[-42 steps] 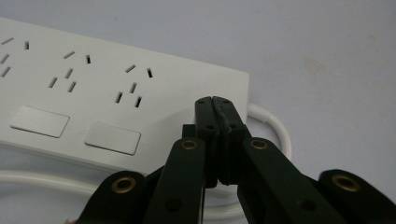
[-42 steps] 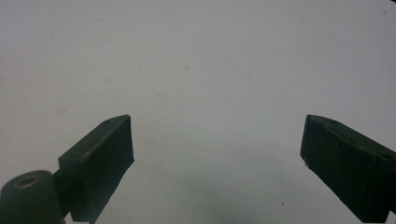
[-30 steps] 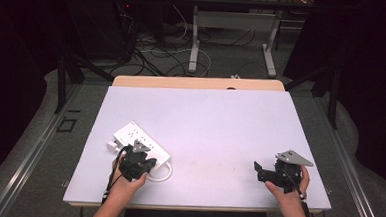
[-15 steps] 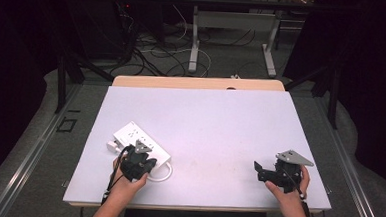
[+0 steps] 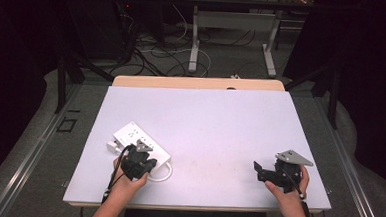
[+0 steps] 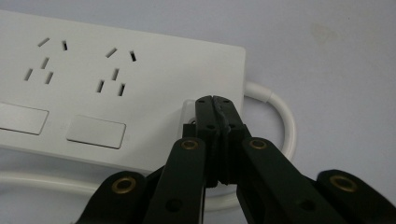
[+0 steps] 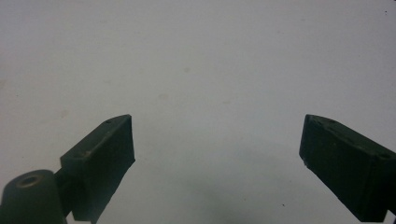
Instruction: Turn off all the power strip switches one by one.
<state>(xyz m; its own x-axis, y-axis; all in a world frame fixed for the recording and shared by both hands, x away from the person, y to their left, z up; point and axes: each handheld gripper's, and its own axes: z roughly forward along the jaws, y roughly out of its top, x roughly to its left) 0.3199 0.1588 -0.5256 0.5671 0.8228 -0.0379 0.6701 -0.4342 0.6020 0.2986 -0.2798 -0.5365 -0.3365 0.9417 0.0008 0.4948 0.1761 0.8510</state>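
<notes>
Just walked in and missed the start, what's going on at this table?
A person at a white table holds a gripper in each hand. The left gripper, jaws shut, has its tips at a clear switch on the end of a white power strip. The right gripper is open above bare table, holding nothing.

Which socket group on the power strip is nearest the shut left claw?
The right-hand socket group on the power strip in the left gripper view. It sits just up-left of the left claw; the other group lies farther left.
</notes>
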